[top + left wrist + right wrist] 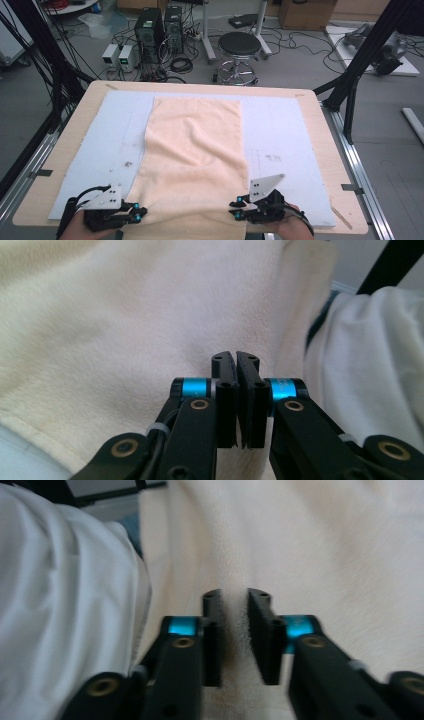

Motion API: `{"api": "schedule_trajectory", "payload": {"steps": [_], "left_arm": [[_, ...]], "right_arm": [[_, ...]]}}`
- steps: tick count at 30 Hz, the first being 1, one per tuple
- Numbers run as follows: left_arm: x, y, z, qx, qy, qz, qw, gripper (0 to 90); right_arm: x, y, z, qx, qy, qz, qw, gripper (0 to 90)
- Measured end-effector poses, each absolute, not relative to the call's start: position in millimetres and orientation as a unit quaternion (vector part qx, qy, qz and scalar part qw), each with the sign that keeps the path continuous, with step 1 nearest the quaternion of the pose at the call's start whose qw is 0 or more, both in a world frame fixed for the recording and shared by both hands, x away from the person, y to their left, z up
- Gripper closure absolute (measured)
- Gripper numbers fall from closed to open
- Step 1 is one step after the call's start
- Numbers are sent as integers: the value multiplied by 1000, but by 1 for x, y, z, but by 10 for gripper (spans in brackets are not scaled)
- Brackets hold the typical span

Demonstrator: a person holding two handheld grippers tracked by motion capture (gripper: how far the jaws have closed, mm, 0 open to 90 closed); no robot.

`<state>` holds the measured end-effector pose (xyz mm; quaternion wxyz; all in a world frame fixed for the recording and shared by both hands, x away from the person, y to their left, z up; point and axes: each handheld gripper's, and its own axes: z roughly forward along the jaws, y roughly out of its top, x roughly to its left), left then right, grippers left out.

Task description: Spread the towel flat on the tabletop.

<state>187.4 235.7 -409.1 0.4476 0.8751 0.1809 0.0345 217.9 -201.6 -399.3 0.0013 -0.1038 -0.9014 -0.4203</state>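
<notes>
A pale peach towel (195,150) lies lengthwise down the middle of a light blue mat (115,135). My left gripper (141,213) sits at the towel's near left corner. In the left gripper view its jaws (235,360) stand pressed together over the towel (125,330), and I see no cloth between the pads. My right gripper (234,209) is at the towel's near right edge. In the blurred right gripper view its jaws (235,600) stand a little apart, with a raised ridge of towel (325,550) in the gap.
The mat covers most of a wooden table (310,96). A person's white garment (375,365) hangs close to the near table edge, also in the right gripper view (55,605). Beyond the table stand a stool (239,47), computer towers (150,30) and black frame posts (367,50).
</notes>
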Motion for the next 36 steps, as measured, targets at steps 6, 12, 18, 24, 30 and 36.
{"api": "schedule_trajectory", "payload": {"steps": [6, 12, 18, 24, 30, 36], "left_arm": [[215, 241, -415, 872, 211, 75, 435, 669], [247, 240, -438, 888, 224, 67, 396, 602], [242, 243, -438, 886, 225, 70, 398, 866], [214, 257, -428, 885, 217, 61, 407, 870], [213, 262, -428, 882, 226, 63, 409, 688], [219, 249, -437, 892, 211, 63, 395, 717]], "right_arm": [[241, -207, -401, -127, -912, -387, -53, 627], [273, -200, -429, -152, -923, -350, -42, 600], [273, -195, -435, -145, -921, -359, -37, 833], [265, -190, -428, -134, -920, -367, -31, 836], [244, -192, -416, -112, -911, -396, -21, 647], [235, -188, -431, -91, -932, -350, 7, 739]]}}
